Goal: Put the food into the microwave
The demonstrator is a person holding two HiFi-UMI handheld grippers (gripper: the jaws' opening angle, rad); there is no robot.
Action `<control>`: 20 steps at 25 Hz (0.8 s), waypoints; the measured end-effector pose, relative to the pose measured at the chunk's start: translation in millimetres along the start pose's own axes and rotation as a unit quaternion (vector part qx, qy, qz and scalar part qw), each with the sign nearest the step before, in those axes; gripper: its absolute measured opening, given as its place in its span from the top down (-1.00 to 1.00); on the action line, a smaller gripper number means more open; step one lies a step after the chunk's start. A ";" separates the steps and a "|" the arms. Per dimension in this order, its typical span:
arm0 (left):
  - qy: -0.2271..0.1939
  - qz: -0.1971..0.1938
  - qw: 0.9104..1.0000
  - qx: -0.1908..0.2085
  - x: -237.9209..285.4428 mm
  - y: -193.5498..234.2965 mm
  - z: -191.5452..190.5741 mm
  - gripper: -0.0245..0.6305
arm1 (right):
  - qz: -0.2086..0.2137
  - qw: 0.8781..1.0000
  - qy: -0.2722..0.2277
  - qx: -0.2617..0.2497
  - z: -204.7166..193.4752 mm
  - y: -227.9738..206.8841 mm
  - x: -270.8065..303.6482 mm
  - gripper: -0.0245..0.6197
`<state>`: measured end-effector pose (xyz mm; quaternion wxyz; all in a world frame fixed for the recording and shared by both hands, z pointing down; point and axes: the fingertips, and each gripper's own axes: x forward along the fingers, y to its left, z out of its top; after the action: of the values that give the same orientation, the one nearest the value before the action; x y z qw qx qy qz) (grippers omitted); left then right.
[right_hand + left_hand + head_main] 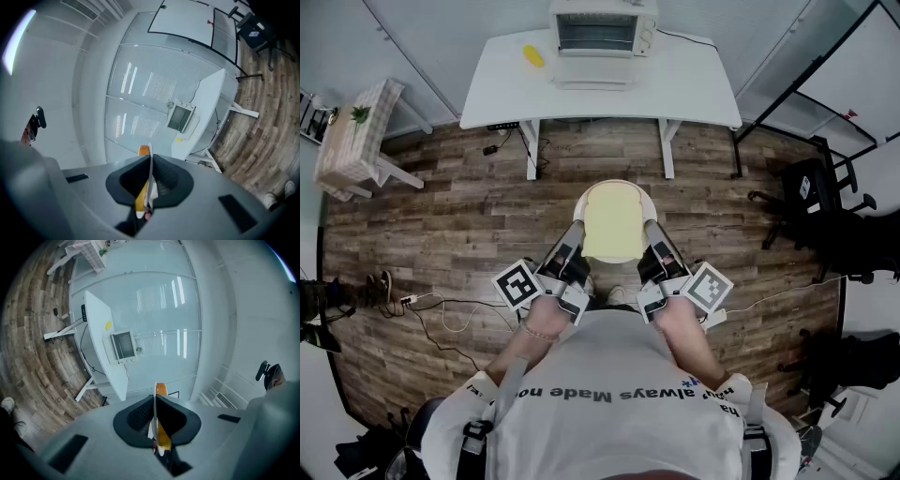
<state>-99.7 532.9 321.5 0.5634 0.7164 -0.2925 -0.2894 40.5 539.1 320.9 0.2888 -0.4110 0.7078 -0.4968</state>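
Observation:
In the head view a white plate (592, 193) with a slice of toast (613, 223) on it is carried over the wooden floor. My left gripper (577, 246) is shut on the plate's left rim and my right gripper (651, 246) is shut on its right rim. The left gripper view shows the plate (154, 416) edge-on between the jaws, with the toast's crust (161, 389) beside it. The right gripper view shows the same plate (149, 174) and crust (143, 150). The white microwave (603, 32) stands on the far white table (675, 89), door shut as far as I can tell.
A yellow object (532, 55) lies on the table left of the microwave. A small checked table (352, 139) stands at the left. Black chairs (811, 202) and a dark frame stand at the right. Cables (441, 309) trail across the floor near the person's feet.

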 end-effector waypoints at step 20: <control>-0.001 -0.006 1.000 -0.011 -15.0 8.6 33.3 0.87 | -0.004 1.000 -0.002 -0.017 -21.6 8.2 27.6 0.85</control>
<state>-135.1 521.2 324.6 0.5693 0.7113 -0.2860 -0.2969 6.7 526.5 320.4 0.2817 -0.4193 0.7138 -0.4852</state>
